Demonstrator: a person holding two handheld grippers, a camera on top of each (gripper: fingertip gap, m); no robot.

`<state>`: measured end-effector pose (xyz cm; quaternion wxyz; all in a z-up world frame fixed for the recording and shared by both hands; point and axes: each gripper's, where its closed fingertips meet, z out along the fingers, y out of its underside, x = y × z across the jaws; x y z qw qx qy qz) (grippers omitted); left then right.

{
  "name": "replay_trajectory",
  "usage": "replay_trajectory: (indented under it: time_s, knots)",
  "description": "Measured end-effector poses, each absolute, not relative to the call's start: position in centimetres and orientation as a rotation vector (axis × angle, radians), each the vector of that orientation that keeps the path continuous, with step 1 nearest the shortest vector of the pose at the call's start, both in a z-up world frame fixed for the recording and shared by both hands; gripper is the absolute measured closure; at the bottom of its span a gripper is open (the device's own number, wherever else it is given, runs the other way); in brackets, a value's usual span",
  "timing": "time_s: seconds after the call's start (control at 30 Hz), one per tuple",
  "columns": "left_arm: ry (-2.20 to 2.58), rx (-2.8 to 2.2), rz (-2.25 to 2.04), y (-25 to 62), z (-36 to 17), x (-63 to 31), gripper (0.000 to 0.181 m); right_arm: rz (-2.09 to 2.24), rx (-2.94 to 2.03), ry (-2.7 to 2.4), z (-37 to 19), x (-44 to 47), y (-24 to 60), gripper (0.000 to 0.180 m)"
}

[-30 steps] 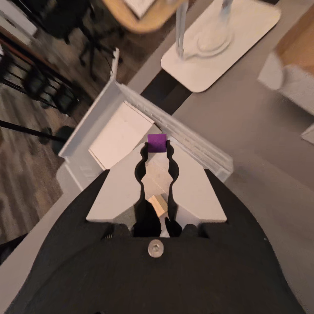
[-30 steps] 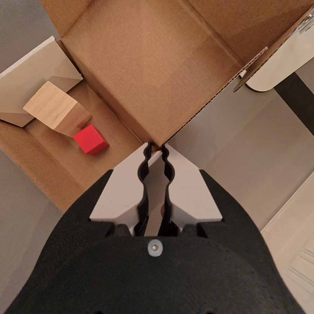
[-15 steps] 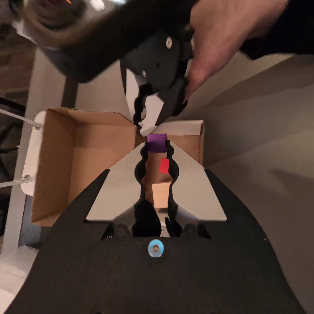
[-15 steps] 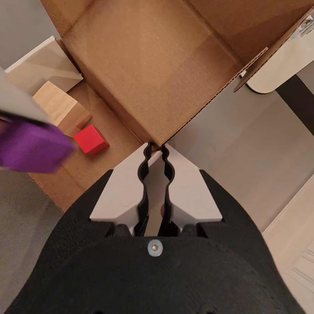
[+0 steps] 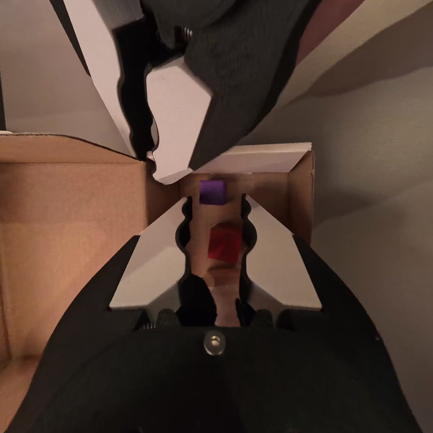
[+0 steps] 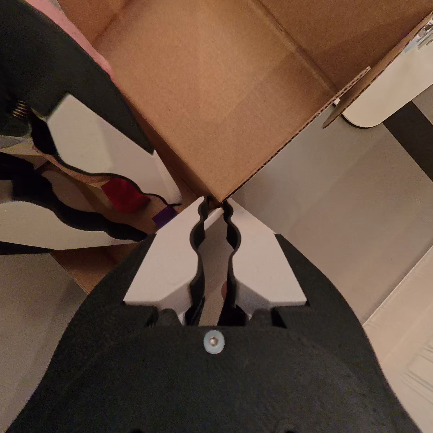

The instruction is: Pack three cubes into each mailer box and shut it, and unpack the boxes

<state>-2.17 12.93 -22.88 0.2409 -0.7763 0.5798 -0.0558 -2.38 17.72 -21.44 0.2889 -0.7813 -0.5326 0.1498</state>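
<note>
The left tool (image 5: 216, 199), now spread apart, has dropped the purple cube (image 5: 212, 192) ahead into the box (image 5: 302, 199), while the right tool (image 6: 215, 206) stays clamped on its lid (image 6: 222, 93): three cubes probably packed.

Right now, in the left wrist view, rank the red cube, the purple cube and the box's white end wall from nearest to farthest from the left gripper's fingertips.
1. purple cube: just past the fingertips of the left gripper, slightly left.
2. red cube: farther back, between the fingers.
3. white end wall: beyond the purple cube, at the box's far end.
</note>
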Motion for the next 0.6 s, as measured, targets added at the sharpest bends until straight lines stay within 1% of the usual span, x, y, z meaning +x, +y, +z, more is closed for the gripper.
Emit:
replay_trajectory:
  time_s: [0.07,0.13,0.3,0.4,0.43,0.47,0.5,0.57,0.6]
  knots:
    - [1.555,-2.113,-0.148,12.8,-22.1,-2.5,0.133,0.399,-2.084,-1.42,-21.4,-2.4,17.7,0.169]
    - [1.496,-2.089,-0.145,12.4,-20.3,-3.3,0.133,0.401,-2.083,-1.417,-21.4,-2.3,17.7,0.169]
    - [1.128,-2.007,-0.14,12.0,-13.4,-8.6,0.142,0.416,-2.03,-1.407,-20.5,-2.2,17.7,0.168]
    - [0.724,-1.962,-0.242,12.5,-9.5,-13.6,0.147,0.467,-1.984,-1.403,-18.9,-2.1,17.2,0.147]
    - [0.616,-1.956,-0.288,12.6,-9.1,-15.2,0.152,0.503,-1.98,-1.397,-18.5,-2.1,17.0,0.145]
    - [0.522,-1.968,-0.321,12.7,-9.2,-16.7,0.152,0.539,-1.978,-1.39,-18.1,-2.0,16.9,0.142]
    - [0.447,-1.979,-0.349,13.0,-9.7,-17.8,0.146,0.579,-1.976,-1.368,-17.7,-2.0,16.9,0.14]
    - [0.342,-1.958,-0.448,13.6,-10.3,-18.1,0.139,0.7,-1.976,-1.253,-16.4,-2.0,17.4,0.137]
    - [0.297,-1.961,-0.502,14.1,-11.0,-17.8,0.133,0.793,-1.976,-1.185,-15.7,-2.2,17.6,0.135]
